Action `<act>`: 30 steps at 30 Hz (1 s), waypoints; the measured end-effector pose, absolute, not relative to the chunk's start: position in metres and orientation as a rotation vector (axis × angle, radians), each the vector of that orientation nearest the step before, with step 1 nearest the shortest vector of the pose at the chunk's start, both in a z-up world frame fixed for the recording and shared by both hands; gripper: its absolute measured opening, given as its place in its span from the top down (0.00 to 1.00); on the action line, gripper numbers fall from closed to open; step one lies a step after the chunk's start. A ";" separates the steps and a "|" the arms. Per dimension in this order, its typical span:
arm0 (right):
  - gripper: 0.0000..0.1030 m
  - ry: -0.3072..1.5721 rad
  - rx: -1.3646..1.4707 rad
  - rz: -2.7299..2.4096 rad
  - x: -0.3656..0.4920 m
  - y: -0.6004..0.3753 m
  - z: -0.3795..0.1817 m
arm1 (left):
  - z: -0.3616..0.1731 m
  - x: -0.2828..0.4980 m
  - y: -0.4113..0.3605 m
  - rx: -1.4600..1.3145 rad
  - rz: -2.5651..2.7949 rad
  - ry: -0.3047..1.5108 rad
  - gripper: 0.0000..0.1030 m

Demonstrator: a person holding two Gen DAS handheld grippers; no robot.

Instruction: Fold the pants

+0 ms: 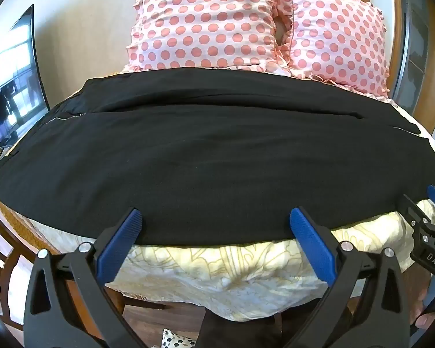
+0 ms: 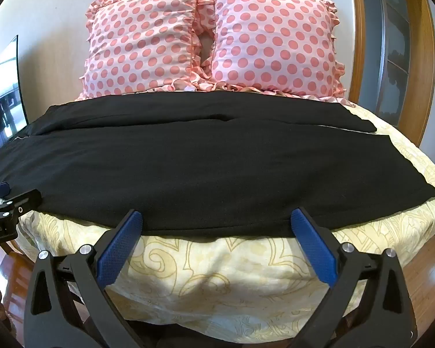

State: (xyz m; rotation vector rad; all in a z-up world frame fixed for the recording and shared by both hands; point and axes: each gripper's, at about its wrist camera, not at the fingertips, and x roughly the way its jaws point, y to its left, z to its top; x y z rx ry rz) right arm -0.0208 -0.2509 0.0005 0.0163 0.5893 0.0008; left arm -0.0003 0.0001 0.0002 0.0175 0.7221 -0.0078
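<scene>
On bed (image 2: 217,272): black pants (image 2: 206,168) spread flat, legs side by side
Left gripper (image 1: 216,217): fingers apart at near pants edge
Right gripper (image 2: 216,219): fingers apart at near edge
Behind: pillows (image 2: 208,37)

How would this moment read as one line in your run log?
pants: flat across bed, unfolded | left gripper: open at near edge | right gripper: open at near edge | pillows: behind

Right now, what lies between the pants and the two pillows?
Nothing in the right wrist view: the pants' far edge meets the pillows' frills, hiding any sheet between.
</scene>
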 end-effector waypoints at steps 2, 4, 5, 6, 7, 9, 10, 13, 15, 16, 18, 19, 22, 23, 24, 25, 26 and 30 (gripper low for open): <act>0.01 0.589 0.015 0.001 -0.021 -0.251 0.001 | 0.001 0.000 0.000 0.017 -0.008 0.725 0.02; 0.01 0.590 0.014 0.002 -0.020 -0.251 0.001 | 0.001 0.002 0.000 0.016 -0.006 0.728 0.02; 0.01 0.588 0.013 0.000 -0.020 -0.251 0.001 | 0.001 0.000 0.000 0.015 -0.011 0.717 0.02; 0.01 0.587 0.013 0.000 -0.020 -0.251 0.000 | 0.001 0.000 0.001 0.015 -0.011 0.718 0.02; 0.01 0.587 0.013 0.000 -0.020 -0.251 0.000 | 0.002 0.000 0.001 0.014 -0.010 0.718 0.02; 0.01 0.588 0.013 0.000 -0.020 -0.251 0.001 | 0.001 0.000 0.000 0.016 -0.011 0.716 0.02; 0.01 0.589 0.012 0.000 -0.020 -0.251 0.001 | 0.001 0.000 0.000 0.016 -0.011 0.715 0.02; 0.01 0.587 0.012 0.001 -0.021 -0.251 0.000 | 0.002 -0.002 -0.002 0.018 -0.011 0.714 0.02; 0.01 0.589 0.012 0.000 -0.020 -0.251 0.001 | 0.002 -0.002 -0.002 0.018 -0.011 0.713 0.02; 0.01 0.589 0.012 0.000 -0.020 -0.251 0.001 | 0.002 -0.002 -0.002 0.018 -0.011 0.714 0.02; 0.01 0.588 0.012 0.000 -0.020 -0.251 0.001 | 0.003 -0.002 -0.002 0.019 -0.011 0.713 0.02; 0.01 0.589 0.012 0.000 -0.020 -0.251 0.001 | 0.002 -0.002 -0.002 0.019 -0.011 0.713 0.02; 0.01 0.588 0.012 0.000 -0.020 -0.251 0.001 | 0.002 -0.002 -0.001 0.019 -0.012 0.712 0.02; 0.01 0.588 0.012 0.000 -0.020 -0.251 0.001 | 0.002 -0.002 -0.001 0.019 -0.012 0.712 0.02; 0.01 0.588 0.012 0.000 -0.020 -0.251 0.001 | 0.002 -0.002 -0.001 0.019 -0.012 0.711 0.02; 0.01 0.588 0.012 0.000 -0.020 -0.251 0.001 | 0.002 -0.002 -0.001 0.020 -0.011 0.712 0.02; 0.01 0.588 0.012 0.000 -0.020 -0.251 0.001 | 0.002 -0.002 -0.001 0.020 -0.012 0.712 0.02; 0.01 0.588 0.012 0.000 -0.020 -0.251 0.001 | 0.002 -0.002 -0.001 0.020 -0.012 0.711 0.02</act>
